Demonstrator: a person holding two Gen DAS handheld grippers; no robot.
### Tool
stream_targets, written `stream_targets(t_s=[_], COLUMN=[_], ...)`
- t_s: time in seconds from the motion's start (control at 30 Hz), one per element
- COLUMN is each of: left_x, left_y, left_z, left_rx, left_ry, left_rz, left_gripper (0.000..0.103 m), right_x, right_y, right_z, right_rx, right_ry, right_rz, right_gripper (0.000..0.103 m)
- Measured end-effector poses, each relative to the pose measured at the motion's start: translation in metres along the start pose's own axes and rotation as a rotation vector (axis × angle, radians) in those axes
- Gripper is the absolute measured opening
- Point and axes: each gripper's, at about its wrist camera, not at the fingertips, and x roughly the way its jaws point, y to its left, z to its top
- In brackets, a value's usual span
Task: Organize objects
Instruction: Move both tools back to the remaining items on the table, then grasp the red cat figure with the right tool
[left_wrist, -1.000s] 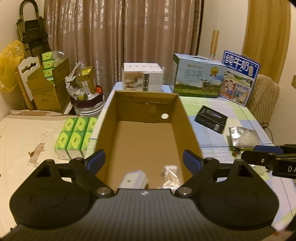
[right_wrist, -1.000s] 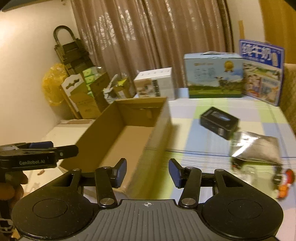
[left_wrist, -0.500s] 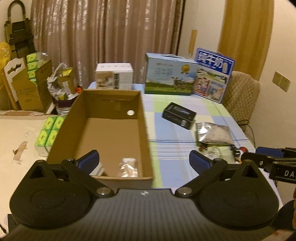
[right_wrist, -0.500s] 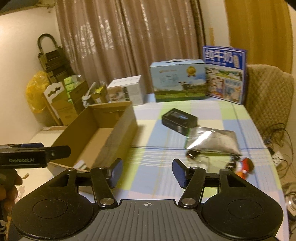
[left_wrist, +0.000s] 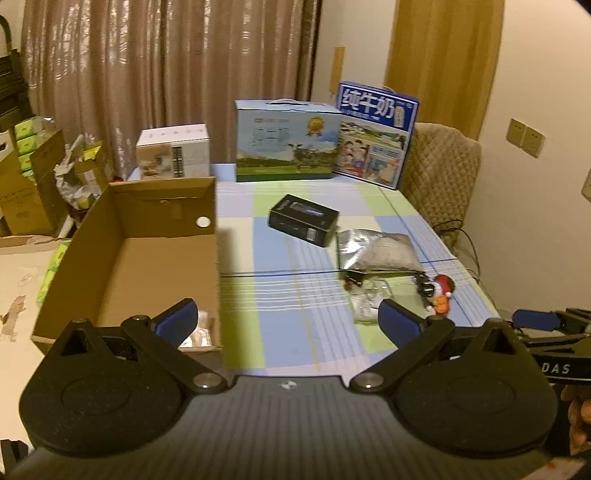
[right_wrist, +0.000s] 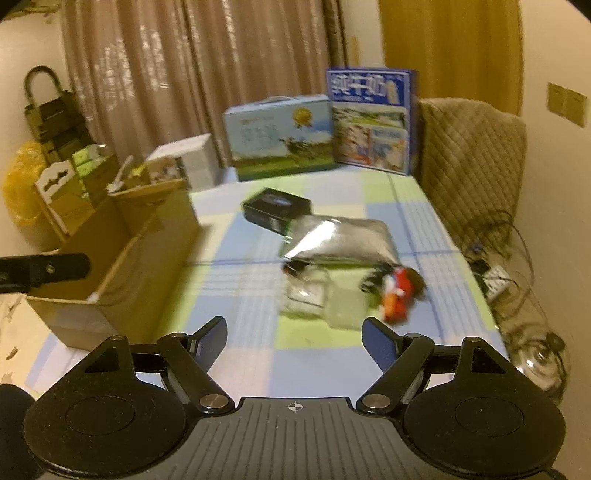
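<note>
Cardboard box (left_wrist: 147, 258) on table | left tongs (left_wrist: 288, 325) apart | right tongs (right_wrist: 295, 336) apart

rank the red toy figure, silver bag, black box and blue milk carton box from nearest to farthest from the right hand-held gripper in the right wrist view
From the right hand-held gripper:
1. Red toy figure, nearest, ahead to the right.
2. Silver bag, just beyond, mid-table.
3. Black box, behind the bag, slightly left.
4. Blue milk carton box, farthest, upright at the table's far edge.
</note>
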Motion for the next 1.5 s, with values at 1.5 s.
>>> stream_targets(t_s=[1.5], left_x=[0.168], left_y=[-0.065], left_z=[-0.016], left_rx=[0.023], left_ry=[0.171], left_rz=[-0.086], left_gripper=[0.102], right_x=[0.146], right_y=[-0.127], right_z=[0.010], right_rx=[0.099], right_ry=[0.038], right_rz=[-0.039], right_gripper=[0.064])
